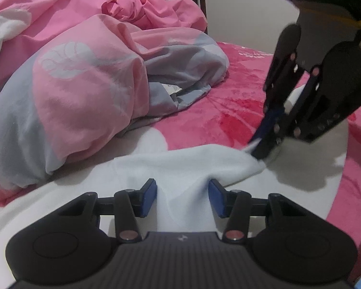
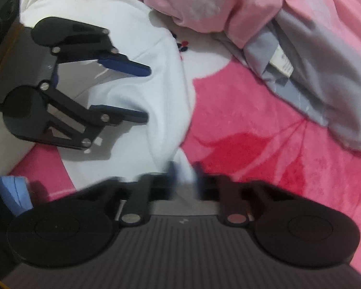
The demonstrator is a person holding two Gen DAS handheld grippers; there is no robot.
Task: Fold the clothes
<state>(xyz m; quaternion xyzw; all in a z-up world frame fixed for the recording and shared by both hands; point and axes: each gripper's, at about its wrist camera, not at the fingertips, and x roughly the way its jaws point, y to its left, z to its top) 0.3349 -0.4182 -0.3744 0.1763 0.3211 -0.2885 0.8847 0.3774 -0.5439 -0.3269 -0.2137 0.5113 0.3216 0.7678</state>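
A white garment point(image 1: 180, 166) lies rumpled on the pink bed blanket point(image 1: 228, 110). My left gripper point(image 1: 183, 187) stands half open over it, and a raised fold of the cloth runs up between its blue pads point(image 1: 149, 197). The right wrist view shows that same left gripper point(image 2: 147, 94) from the side, fingers apart, bunched white garment point(image 2: 156, 91) in the gap. My right gripper point(image 2: 186, 171) is shut on a corner of the garment, blurred in its own view. From the left wrist view the right gripper point(image 1: 257, 147) points steeply down at the garment's right corner and pinches it.
A big heap of pink and grey bedding point(image 1: 84, 84) fills the left and back of the bed and also shows as bedding point(image 2: 300, 48) at the upper right. The pink blanket point(image 2: 252, 132) lies bare between it and the garment. A light blue cloth point(image 2: 14, 190) sits at the left edge.
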